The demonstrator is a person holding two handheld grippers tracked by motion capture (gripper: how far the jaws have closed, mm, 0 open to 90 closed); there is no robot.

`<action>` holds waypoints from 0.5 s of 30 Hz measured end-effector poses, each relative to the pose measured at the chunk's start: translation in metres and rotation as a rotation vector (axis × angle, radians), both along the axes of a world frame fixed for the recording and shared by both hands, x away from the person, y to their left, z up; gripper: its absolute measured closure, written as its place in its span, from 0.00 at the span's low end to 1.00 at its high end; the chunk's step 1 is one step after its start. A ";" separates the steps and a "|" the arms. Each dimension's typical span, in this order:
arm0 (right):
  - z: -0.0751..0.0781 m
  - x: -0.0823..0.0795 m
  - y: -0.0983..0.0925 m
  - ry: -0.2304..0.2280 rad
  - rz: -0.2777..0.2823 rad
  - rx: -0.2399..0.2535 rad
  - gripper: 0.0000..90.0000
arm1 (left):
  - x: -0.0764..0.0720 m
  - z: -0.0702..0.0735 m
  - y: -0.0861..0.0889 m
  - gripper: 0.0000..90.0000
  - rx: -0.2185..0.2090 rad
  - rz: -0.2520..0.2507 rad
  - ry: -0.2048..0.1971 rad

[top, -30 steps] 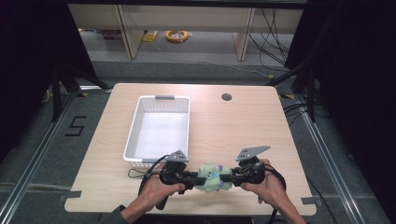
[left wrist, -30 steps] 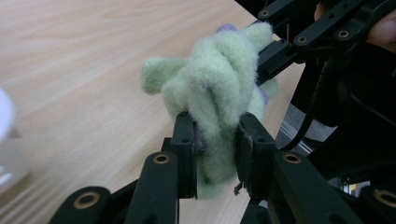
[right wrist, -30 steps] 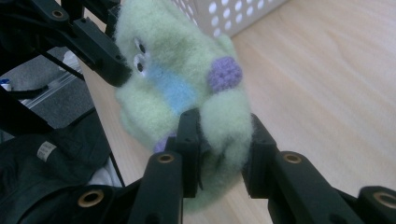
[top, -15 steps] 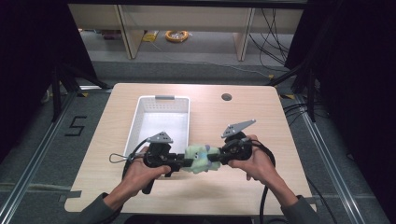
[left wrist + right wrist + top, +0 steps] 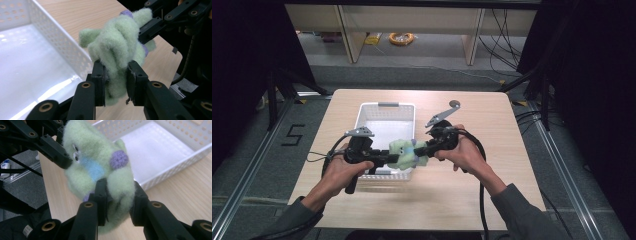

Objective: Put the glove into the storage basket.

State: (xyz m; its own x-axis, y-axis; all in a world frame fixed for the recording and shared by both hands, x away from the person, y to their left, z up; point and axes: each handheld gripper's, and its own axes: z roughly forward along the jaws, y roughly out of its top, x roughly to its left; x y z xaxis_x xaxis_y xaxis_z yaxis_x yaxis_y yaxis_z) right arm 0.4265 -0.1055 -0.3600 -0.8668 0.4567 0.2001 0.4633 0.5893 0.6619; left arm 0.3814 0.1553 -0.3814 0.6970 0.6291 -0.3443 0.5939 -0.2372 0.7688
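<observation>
The soft toy (image 5: 408,152) is made of pale green fuzzy fabric, with a light blue patch in the middle, 2 small dark eyes above it, and round purple knitted spots on its side. In the right gripper view the toy (image 5: 100,173) turns its face toward the camera; in the left gripper view the toy (image 5: 117,53) shows mostly its plain green back, with a bit of purple at the top and at the side.

The toy hangs in the air between the 2 tools. The left gripper (image 5: 384,159) pinches one end of it, with both jaws pressed into the fabric, and the right gripper (image 5: 424,149) pinches the opposite end in the same way. In the left gripper view the fabric bulges out between the jaws of the left gripper (image 5: 116,82), and the other tool bites the toy from the far side. The right gripper (image 5: 118,200) squeezes the lower part of the toy.

Just behind and under the toy stands a white perforated basket (image 5: 367,112) on the wooden table (image 5: 512,150). The toy is above the near right corner of the basket. Far from the tools, a small dark round spot (image 5: 455,103) sits on the table beyond the right gripper.
</observation>
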 end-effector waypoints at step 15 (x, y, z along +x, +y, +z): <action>-0.016 0.040 0.054 0.078 -0.008 -0.039 0.81 | 0.028 -0.015 0.040 0.78 0.029 0.079 0.062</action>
